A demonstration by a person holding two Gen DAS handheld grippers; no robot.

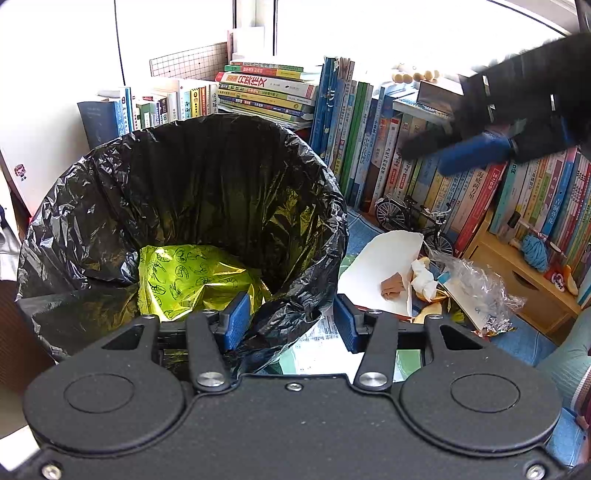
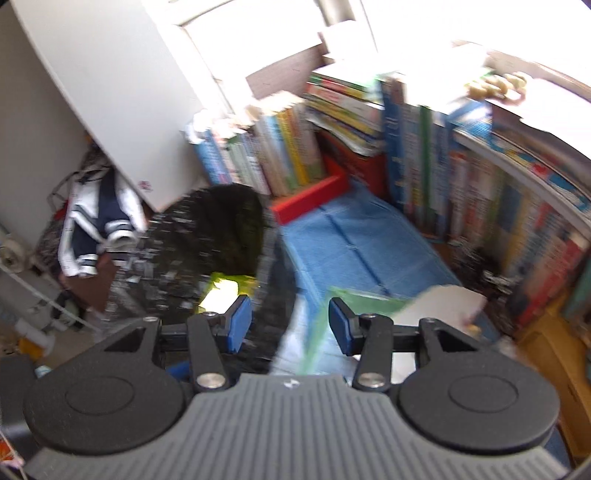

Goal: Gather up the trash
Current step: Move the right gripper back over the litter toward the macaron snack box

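My left wrist view is sharp and evenly lit by daylight. The window (image 1: 406,33) behind the books (image 1: 266,92) is blown out to plain white, with no detail. The black bin liner (image 1: 207,192) carries small glints on its creases and stays dark inside. One blurred streak crosses the upper right corner, the right gripper (image 1: 476,151). My right wrist view is smeared by motion blur throughout; book spines (image 2: 461,184) are unreadable, and the window (image 2: 258,37) glares white. Both pictures curve strongly at the edges, with dark corners.
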